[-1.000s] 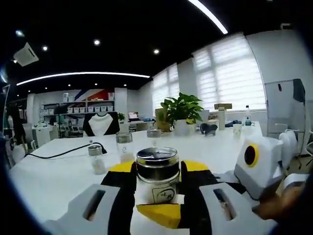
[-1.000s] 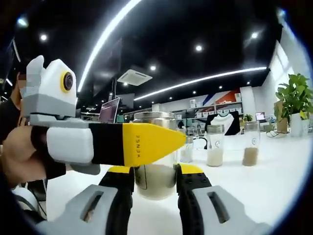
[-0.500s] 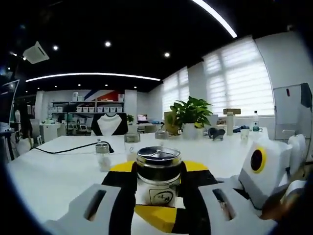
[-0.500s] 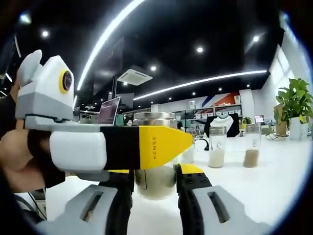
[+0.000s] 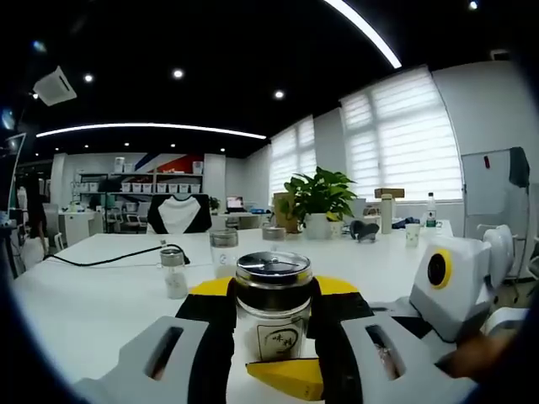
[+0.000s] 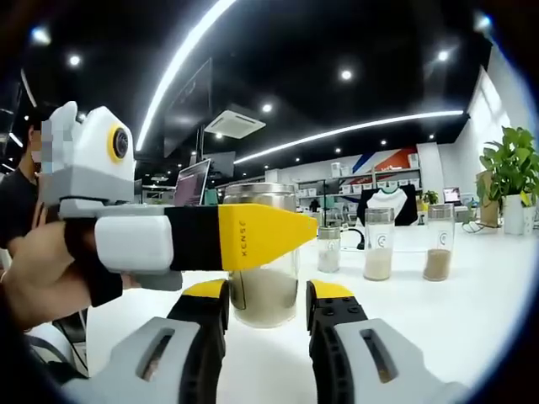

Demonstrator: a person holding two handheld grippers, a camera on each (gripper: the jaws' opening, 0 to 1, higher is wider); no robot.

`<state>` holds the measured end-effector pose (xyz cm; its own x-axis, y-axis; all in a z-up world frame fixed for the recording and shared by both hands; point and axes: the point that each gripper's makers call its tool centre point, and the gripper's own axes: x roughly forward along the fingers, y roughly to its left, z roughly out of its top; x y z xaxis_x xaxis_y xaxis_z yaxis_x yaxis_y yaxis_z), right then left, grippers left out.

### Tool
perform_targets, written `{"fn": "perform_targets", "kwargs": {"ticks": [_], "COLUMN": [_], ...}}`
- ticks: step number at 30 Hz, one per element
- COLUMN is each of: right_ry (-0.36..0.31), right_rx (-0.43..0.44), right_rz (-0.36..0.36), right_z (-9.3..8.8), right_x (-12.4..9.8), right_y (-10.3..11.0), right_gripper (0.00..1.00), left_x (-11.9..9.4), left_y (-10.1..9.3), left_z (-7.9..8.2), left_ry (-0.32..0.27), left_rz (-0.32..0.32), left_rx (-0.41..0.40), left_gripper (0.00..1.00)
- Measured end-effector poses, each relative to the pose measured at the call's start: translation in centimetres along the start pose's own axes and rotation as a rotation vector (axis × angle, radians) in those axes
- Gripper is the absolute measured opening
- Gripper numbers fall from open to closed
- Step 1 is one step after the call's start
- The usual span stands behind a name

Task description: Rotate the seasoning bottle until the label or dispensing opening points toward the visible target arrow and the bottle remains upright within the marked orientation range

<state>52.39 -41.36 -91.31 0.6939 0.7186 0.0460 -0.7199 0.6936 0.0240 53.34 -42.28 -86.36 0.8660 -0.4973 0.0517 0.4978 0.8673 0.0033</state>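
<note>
Bottle [image 5: 271,307] upright at lower centre on the worktop [image 5: 93,303], clamped between the left tool [image 5: 271,337] jaws; right tool [image 6: 265,316] jaws apart beside it. Turn slowly — keep the base flat, label [image 5: 276,341] tracked.

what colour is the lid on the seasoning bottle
Shiny silver metal lid on the seasoning bottle; clearest in left gripper view.

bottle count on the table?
4: one between the left tool's jaws; three behind it, a small one left, a taller one, one farther back. Others may be hidden.
</note>
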Motion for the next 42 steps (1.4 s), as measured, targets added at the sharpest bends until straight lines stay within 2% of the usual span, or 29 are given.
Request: {"fn": "perform_targets", "kwargs": {"ticks": [6, 10, 12, 14, 16, 23, 27, 42], "right_ry": [0.014, 0.007, 0.008, 0.022, 0.025, 0.024, 0.027, 0.013], "right_rx": [-0.007, 0.024, 0.030, 0.049, 0.051, 0.035, 0.034, 0.031], "right_rz": [0.022, 0.021, 0.013, -0.013, -0.023, -0.037, -0.070, -0.128], "right_z": [-0.2, 0.3, 0.6, 0.7, 0.8, 1.1, 1.1, 1.8], "right_x": [-0.3, -0.7, -0.9, -1.0, -1.2, -1.9, -2.2, -3.1], "right_y": [0.4, 0.1, -0.4, -1.0, -1.5, -2.4, -3.6, -5.6], "right_gripper": [0.35, 0.39, 0.44, 0.55, 0.59, 0.58, 0.58, 0.58], "left_x": [-0.6, -1.1, -1.5, -1.7, -2.0, -3.3, -4.1, -5.9], "left_y": [1.9, 3.4, 4.3, 4.9, 5.5, 8.1, 9.2, 13.3], "left_z": [0.6, 0.8, 0.8, 0.8, 0.7, 0.0, -0.6, -2.2], "left_ry": [-0.012, -0.013, -0.013, -0.011, -0.010, 0.006, 0.017, 0.044], "left_rz": [0.051, 0.095, 0.123, 0.139, 0.157, 0.233, 0.275, 0.381], "left_rx": [0.008, 0.021, 0.018, 0.020, 0.019, 0.012, 0.012, 0.012], "left_gripper": [0.36, 0.36, 0.36, 0.36, 0.36, 0.36, 0.36, 0.37]}}
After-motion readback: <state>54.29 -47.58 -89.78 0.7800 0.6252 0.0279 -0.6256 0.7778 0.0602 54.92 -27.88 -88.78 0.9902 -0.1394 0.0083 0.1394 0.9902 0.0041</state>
